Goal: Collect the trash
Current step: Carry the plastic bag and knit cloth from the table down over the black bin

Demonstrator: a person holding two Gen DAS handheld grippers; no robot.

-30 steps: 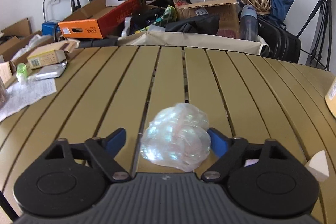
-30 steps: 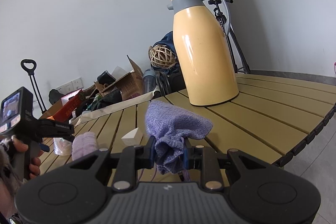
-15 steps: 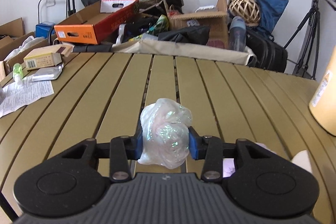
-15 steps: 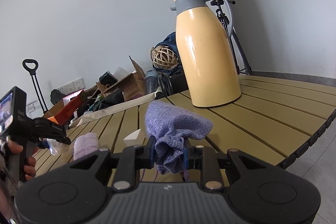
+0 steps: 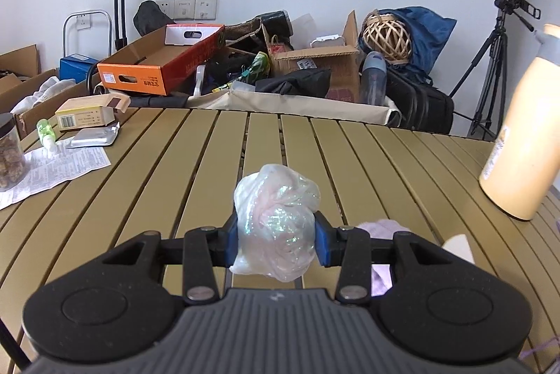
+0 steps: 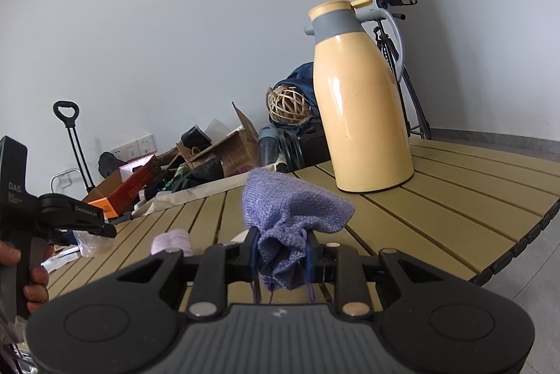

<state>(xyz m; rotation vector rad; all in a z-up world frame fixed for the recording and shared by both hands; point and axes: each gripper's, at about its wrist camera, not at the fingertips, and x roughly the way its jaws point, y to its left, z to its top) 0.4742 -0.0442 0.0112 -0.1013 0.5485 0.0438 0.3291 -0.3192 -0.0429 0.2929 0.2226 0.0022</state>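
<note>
From the left wrist: the left gripper [image 5: 276, 242] was wide open around the plastic wad [image 5: 276, 227] a second ago. Now its blue pads [image 5: 231, 242] squeeze the wad from both sides. The wad looks lifted a bit off the table [image 5: 157, 171]. So this bit of trash is caught and can go to the bin, though no bin shows. A lilac cloth [image 5: 381, 228] and a white scrap [image 5: 460, 246] lie on the table just right of the gripper.

From the right wrist: the right gripper [image 6: 281, 255] is pinched shut on a purple knit cloth [image 6: 290, 209], same as before. The cloth hangs above the table. The yellow jug [image 6: 360, 108] stands behind it. The left gripper [image 6: 75, 221] shows far left, with the wad [image 6: 92, 242] in it.
</note>
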